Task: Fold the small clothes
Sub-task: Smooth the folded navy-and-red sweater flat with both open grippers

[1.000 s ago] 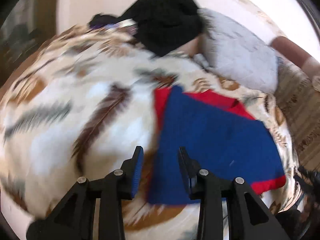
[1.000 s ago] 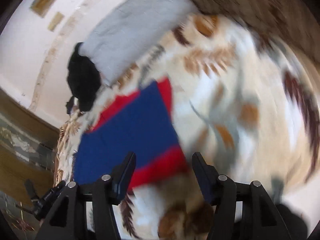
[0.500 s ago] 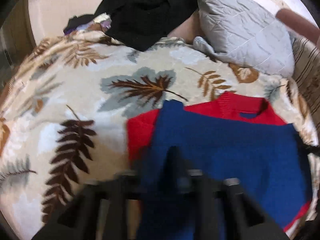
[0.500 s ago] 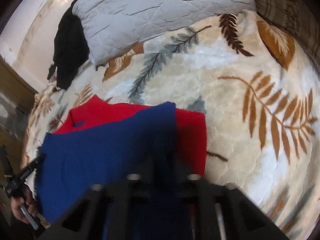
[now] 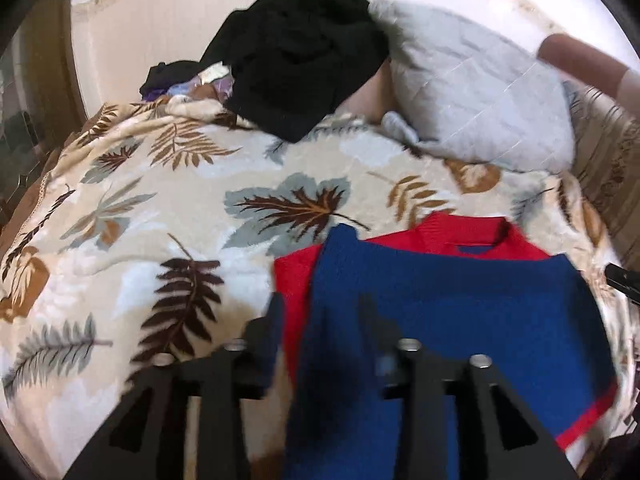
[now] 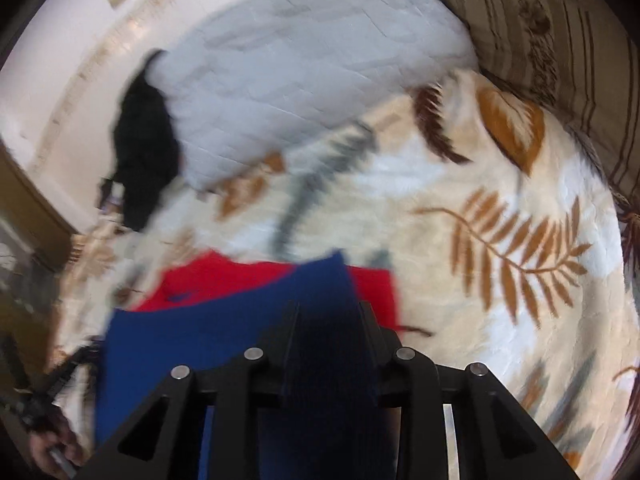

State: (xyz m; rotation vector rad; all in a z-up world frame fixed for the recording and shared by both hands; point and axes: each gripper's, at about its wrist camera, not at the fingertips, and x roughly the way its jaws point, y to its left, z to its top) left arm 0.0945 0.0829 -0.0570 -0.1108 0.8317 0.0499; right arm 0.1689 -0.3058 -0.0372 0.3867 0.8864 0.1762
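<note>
We are seeing the small blue and red knitted sweater (image 5: 440,300) lying on the cream leaf-patterned plush blanket (image 5: 160,220). Our left gripper (image 5: 320,320) and our right gripper (image 6: 328,320) are both standing with fingers apart over its blue cloth.

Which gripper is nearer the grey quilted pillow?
Right, probably. The right gripper sits at the sweater's edge on the side where the grey quilted pillow lies. The left gripper works the opposite edge, with the pillow farther off.
</note>
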